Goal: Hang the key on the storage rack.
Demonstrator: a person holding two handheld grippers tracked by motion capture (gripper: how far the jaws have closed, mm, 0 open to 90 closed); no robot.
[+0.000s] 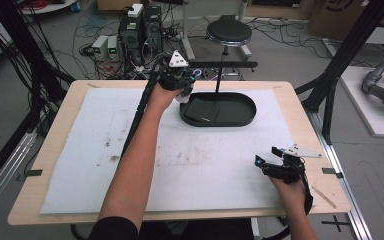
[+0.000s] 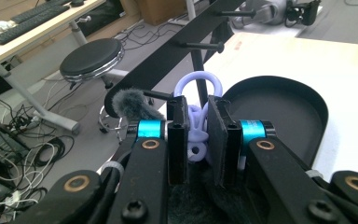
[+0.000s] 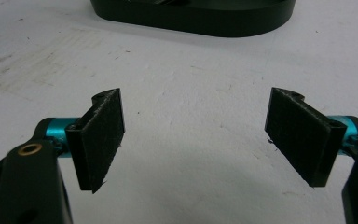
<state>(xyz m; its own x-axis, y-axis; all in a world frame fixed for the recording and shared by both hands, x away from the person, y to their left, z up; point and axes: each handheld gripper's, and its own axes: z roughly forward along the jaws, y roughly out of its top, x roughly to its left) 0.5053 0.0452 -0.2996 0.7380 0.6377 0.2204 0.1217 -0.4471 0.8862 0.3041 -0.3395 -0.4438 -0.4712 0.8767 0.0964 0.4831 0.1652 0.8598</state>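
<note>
My left gripper (image 2: 197,106) is shut on a small lavender plastic piece (image 2: 196,127) with a ring loop on top. It is held in the air by the black hanging rack (image 2: 200,45), whose pegs stick out sideways. A grey fluffy tuft (image 2: 130,103) shows beside its left jaw. From above, my left gripper (image 1: 189,80) hovers over the left end of the black oval tray (image 1: 247,111). My right gripper (image 1: 268,157) rests low over the white mat (image 1: 105,150) near the front right, and in its own view the right gripper (image 3: 196,135) is open with only mat between the pads.
A dark square item (image 1: 202,111) lies in the tray's left half. The rack's post (image 1: 218,80) rises from the tray's back edge. The tray's wall (image 3: 191,21) is ahead of the right gripper. A stool (image 1: 228,32), computers and cables stand beyond the table.
</note>
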